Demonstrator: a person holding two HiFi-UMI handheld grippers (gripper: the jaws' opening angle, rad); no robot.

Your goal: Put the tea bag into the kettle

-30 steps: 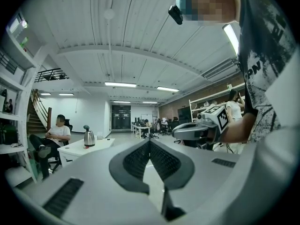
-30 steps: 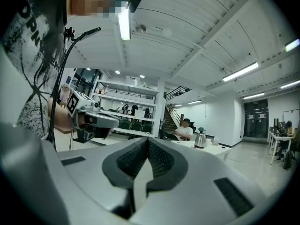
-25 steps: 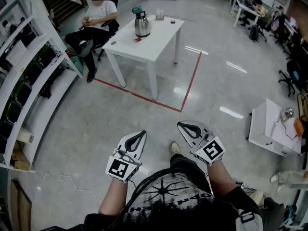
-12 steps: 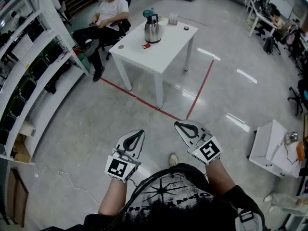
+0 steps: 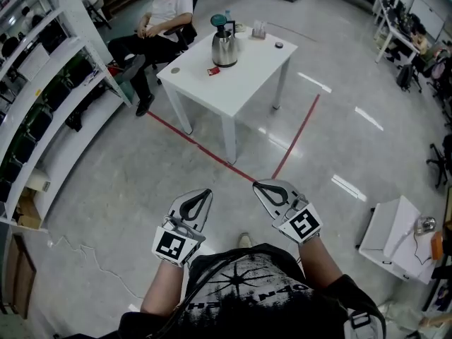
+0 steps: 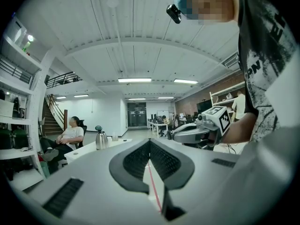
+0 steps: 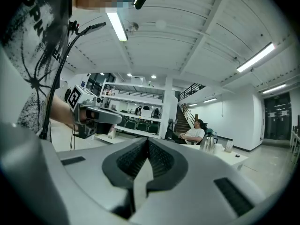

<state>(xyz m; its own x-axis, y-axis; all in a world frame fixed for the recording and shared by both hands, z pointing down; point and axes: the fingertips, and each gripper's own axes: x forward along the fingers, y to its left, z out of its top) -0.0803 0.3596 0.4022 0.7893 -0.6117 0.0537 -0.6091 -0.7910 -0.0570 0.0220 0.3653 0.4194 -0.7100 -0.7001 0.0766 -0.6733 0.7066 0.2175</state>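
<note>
Tea bag (image 5: pixel 213 70): prob. the small red packet lying flat on white table (image 5: pixel 258 66), just beside kettle (image 5: pixel 224 45), on its near side. Kettle upright, teal top, lid looks on. Both well apart from operator, beyond red floor tape (image 5: pixel 212 154). Left gripper (image 5: pixel 203 195) & right gripper (image 5: pixel 261 187) held level at waist, side by side, jaws clenched together, nothing between them. Reads as carry posture, too far off to reach. Judgement: approach stage, lid prob. needs opening first.

The kettle (image 5: pixel 224 46) looks polished metal, the table (image 5: pixel 256 63) smooth matt white, the floor (image 5: pixel 127 182) glossy
</note>
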